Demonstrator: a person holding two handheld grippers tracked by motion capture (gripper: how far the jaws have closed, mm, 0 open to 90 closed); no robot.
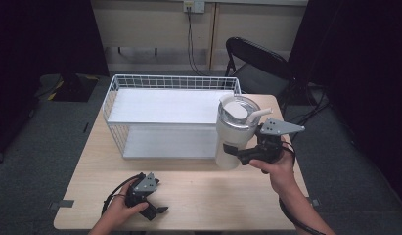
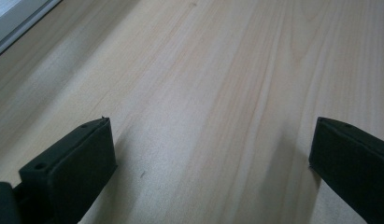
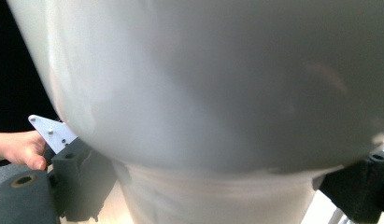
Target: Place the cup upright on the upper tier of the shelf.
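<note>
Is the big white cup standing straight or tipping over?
Nearly straight: the white cup is held by the right hand-held gripper, lid on top, narrow base down.

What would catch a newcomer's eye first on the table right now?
First the big white tumbler with a clear lid, clamped low on its body by the right gripper at the table's right side, just in front of the white wire basket. Next, the left gripper rests open near the table's front left edge, its jaws wide apart over bare wood.
</note>
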